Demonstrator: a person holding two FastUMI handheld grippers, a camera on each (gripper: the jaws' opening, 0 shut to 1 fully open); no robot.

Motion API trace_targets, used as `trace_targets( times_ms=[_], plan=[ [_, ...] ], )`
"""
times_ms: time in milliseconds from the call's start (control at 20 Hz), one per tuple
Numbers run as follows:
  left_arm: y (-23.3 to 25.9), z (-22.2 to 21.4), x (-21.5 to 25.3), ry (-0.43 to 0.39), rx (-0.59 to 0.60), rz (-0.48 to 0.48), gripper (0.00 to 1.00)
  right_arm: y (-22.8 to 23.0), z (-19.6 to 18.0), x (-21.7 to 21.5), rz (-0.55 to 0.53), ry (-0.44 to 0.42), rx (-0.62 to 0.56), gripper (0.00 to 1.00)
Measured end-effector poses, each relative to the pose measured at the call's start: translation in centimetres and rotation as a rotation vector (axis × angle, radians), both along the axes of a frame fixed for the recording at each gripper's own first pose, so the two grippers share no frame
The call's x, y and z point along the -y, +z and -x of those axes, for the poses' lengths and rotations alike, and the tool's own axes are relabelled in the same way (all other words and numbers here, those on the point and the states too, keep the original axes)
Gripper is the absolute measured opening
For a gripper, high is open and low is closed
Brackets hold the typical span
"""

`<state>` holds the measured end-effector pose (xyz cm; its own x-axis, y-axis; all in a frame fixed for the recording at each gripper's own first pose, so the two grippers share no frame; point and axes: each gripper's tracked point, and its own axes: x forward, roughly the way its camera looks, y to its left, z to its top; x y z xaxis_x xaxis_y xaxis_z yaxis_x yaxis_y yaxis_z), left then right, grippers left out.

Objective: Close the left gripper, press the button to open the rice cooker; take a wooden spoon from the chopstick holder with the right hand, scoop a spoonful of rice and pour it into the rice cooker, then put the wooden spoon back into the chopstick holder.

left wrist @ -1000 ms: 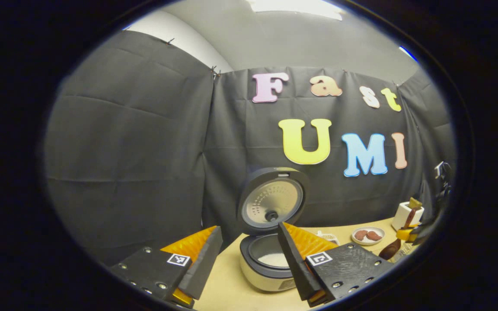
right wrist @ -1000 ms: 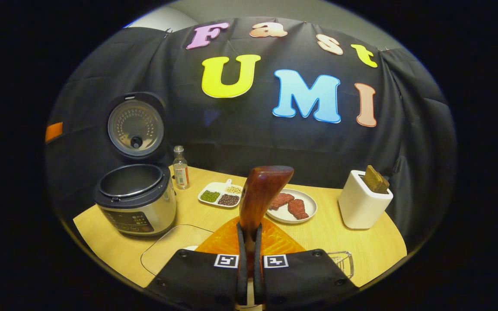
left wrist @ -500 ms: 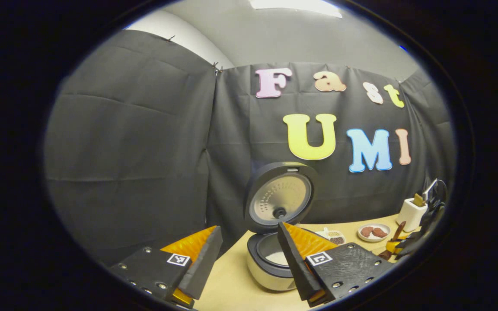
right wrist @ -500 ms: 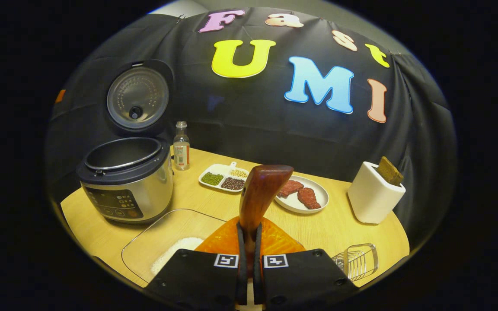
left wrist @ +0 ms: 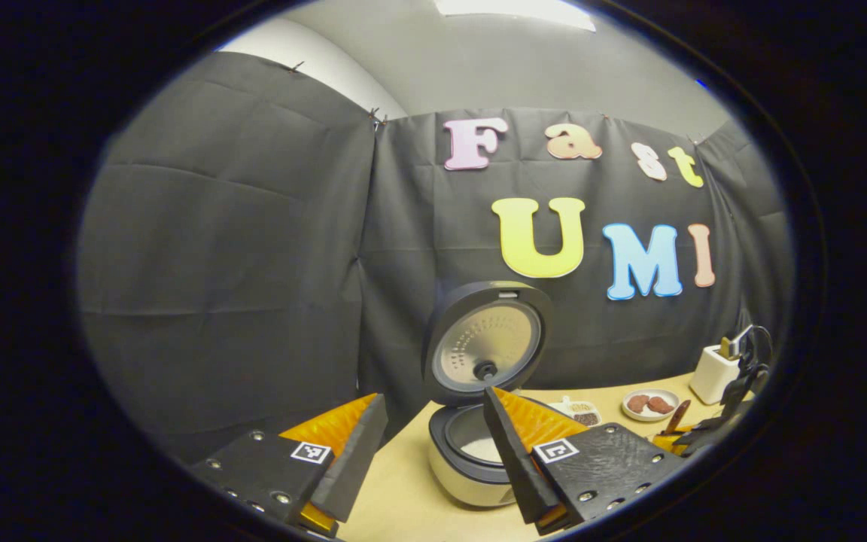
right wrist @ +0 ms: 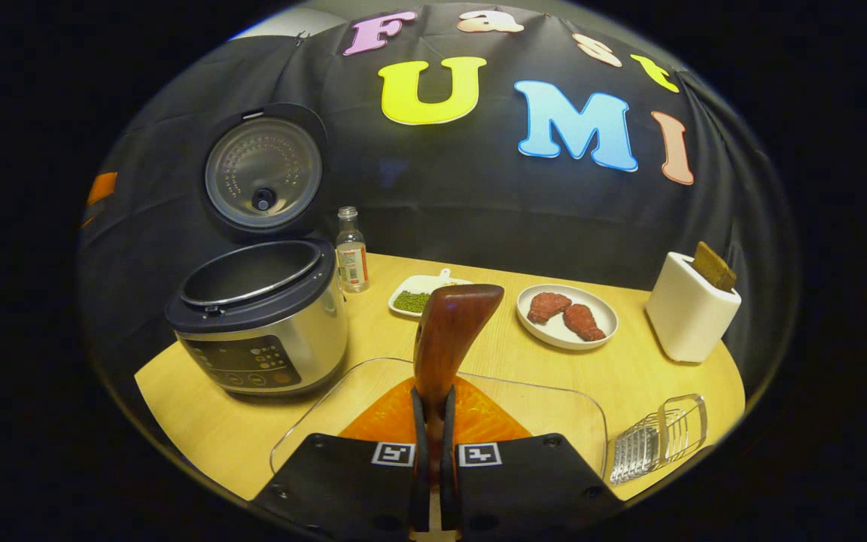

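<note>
The rice cooker [right wrist: 260, 320] stands at the table's left with its lid [right wrist: 264, 175] swung up. In the left gripper view the cooker [left wrist: 471, 459] shows something white at the bottom of its pot. My right gripper [right wrist: 433, 399] is shut on the wooden spoon [right wrist: 452, 335], whose bowl end sticks up ahead of the fingers, above a clear tray [right wrist: 554, 410]. The white chopstick holder [right wrist: 693, 305] stands at the far right. My left gripper [left wrist: 435, 397] hangs open in front of the cooker, holding nothing. At the far right of that view is the right gripper [left wrist: 712, 433] with the spoon [left wrist: 676, 416].
A small bottle [right wrist: 351, 252] stands just right of the cooker. Behind the spoon lie a divided dish of beans [right wrist: 418, 295] and a plate of meat [right wrist: 567, 316]. A small clear rack [right wrist: 659, 440] lies near the table's front right edge.
My right gripper, still shut on the spoon, has dipped and moved over the clear tray, which now spreads under its fingers. The left gripper shifted slightly, then held still, open.
</note>
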<state>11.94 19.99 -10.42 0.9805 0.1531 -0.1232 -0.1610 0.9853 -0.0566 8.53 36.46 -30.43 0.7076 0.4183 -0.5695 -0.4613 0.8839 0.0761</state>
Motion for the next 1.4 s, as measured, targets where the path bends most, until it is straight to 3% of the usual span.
trace_targets(
  times_ms=[350, 600, 1050, 1100, 1150, 1400],
  plan=[
    [0.7, 0.6, 0.1, 0.004, 0.011, 0.006, 0.82, -0.2, 1.1, -0.4, -0.237, -0.076, -0.219, 0.07],
    [1.4, 1.1, 0.6, 0.001, 0.020, -0.003, 0.82, -0.9, 0.2, 1.8, -0.460, -0.240, -0.405, 0.07],
    [3.4, 1.8, 1.8, -0.009, 0.048, -0.019, 0.82, 1.5, -0.9, 6.2, -0.706, -0.392, -0.512, 0.04],
    [3.6, 1.9, 2.0, -0.012, 0.049, -0.022, 0.81, 1.9, -0.9, 6.6, -0.737, -0.408, -0.528, 0.07],
    [3.7, 1.9, 2.2, -0.015, 0.051, -0.022, 0.81, 2.4, -1.0, 6.7, -0.771, -0.422, -0.546, 0.10],
    [4.1, 2.1, 2.6, -0.023, 0.063, -0.008, 0.81, 5.7, -1.8, 6.3, -0.896, -0.450, -0.566, 0.07]
  ],
)
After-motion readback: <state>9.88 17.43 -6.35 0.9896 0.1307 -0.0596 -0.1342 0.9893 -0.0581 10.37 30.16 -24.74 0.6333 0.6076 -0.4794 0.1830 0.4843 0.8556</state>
